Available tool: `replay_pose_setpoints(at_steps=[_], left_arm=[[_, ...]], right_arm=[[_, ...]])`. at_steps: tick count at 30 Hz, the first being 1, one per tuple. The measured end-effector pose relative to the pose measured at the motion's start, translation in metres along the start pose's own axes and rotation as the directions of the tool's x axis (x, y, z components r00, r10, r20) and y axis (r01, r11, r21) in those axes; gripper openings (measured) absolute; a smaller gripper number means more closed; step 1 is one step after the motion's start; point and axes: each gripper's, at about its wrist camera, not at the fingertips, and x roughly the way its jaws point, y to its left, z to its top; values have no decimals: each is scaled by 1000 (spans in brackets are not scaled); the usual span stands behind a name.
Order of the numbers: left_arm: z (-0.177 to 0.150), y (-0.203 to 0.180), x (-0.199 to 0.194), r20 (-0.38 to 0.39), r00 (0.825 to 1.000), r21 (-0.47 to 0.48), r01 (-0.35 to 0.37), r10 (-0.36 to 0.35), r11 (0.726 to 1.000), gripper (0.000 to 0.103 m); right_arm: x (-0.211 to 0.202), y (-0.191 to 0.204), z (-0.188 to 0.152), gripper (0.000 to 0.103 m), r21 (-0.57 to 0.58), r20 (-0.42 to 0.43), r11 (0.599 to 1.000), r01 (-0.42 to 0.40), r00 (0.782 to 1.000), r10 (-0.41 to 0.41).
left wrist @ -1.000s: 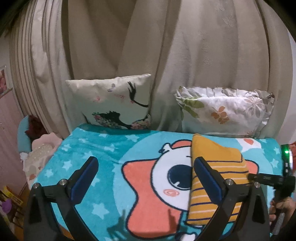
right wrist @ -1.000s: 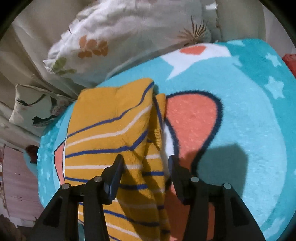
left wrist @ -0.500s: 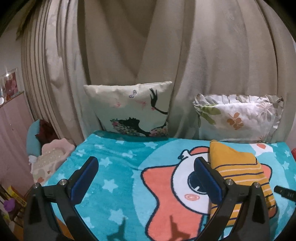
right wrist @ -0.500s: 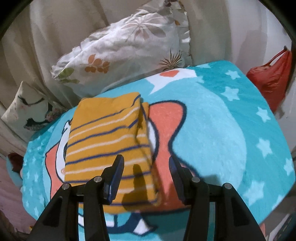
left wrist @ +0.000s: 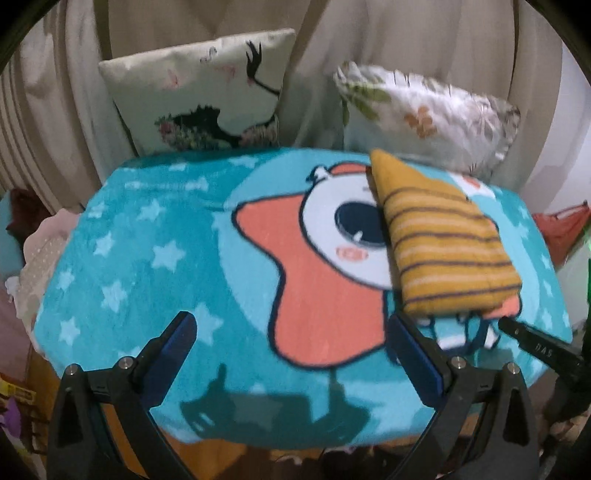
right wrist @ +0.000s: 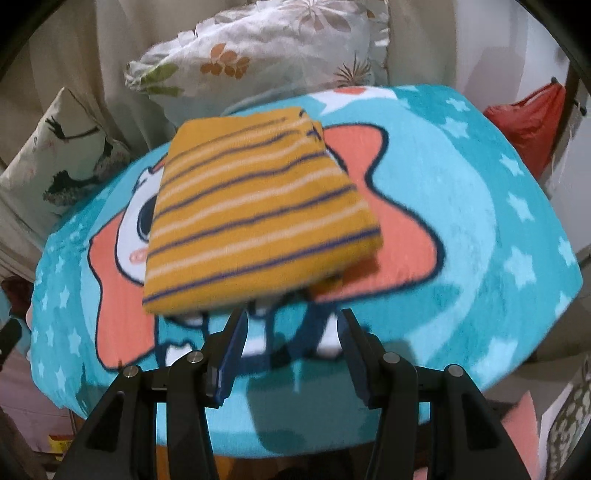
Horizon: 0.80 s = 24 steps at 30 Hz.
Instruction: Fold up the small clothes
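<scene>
The striped shirt lies folded into a compact, thick rectangle on the blue cartoon blanket, over the star figure's eye and orange arm, toward the pillow end of the bed. Its long axis runs from the near edge of the bed back toward the floral pillow, with the stripes crossing it. From the right gripper the shirt sits straight ahead and slightly left, its near folded edge just beyond the fingertips; those fingers are spread moderately wide and hold nothing. From the left gripper the same shirt lies well off to the right, past the right-hand finger, with a broad stretch of bare blanket directly in front; these fingers are spread very wide and are also empty. The right hand is clearly the nearer one, so any further touch, such as squaring the near edge or lifting the bundle, would probably fall to it, reaching forward along the shirt's length. The fold looks finished. A bird-print pillow leans against the curtain behind.
</scene>
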Motion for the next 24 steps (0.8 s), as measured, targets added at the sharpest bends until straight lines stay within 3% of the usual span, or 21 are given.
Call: replay_pose_setpoints(at_steps=[5,10,15,19,24], left_arm=[[-12,13,-7,-34,999,-4,10,-10,1000,103],[-16,36,-21,-14,1000,-30,-16,16,999,103],[-23,53,-22,-15,996,-55,-92,91,994,103],[-26,61,-20,-31,995,-69,-99,97,993,103],[-27,57,-9,-76,995,-78,-69,63,995,103]], right_arm=[[-1,15,6,55,-38,30,999,15,999,-14],[29,22,45,55,-57,60,998,32,998,-28],[78,7,75,55,-26,-60,994,110,992,-112],[63,10,76,56,-38,-39,987,156,987,-157],[47,31,72,56,-83,9,986,145,989,-144]])
